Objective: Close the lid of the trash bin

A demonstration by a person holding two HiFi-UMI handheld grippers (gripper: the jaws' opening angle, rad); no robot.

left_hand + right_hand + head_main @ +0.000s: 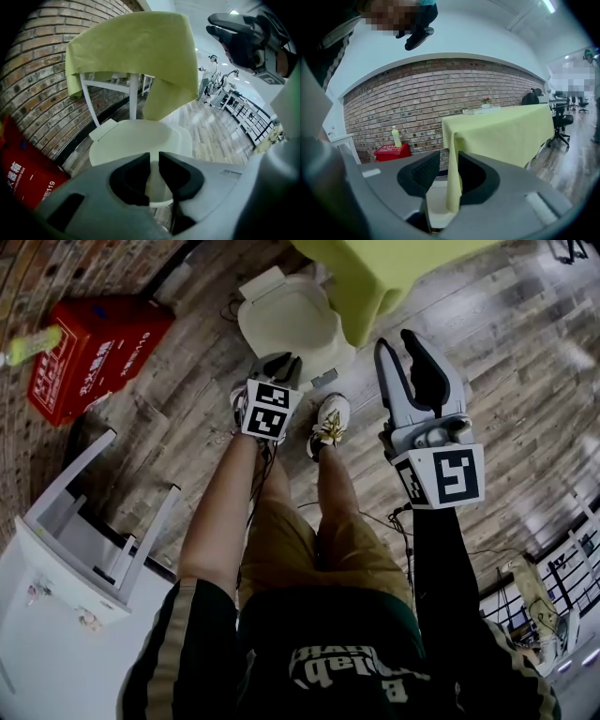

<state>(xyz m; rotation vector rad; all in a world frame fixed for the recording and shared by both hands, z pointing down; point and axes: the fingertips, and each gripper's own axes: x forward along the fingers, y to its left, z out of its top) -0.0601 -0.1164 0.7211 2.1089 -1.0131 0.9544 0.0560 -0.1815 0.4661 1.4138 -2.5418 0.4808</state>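
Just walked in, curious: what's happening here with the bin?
A person stands over a cream trash bin on the wooden floor, a gripper in each hand. The left gripper hangs low over the bin's lid, jaws slightly apart with nothing between them. The right gripper is off to the side, open and empty. The lid looks down flat; whether it is fully shut is unclear.

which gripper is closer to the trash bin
Left. The left gripper is at the near edge of the trash bin; the right gripper is off to its right.
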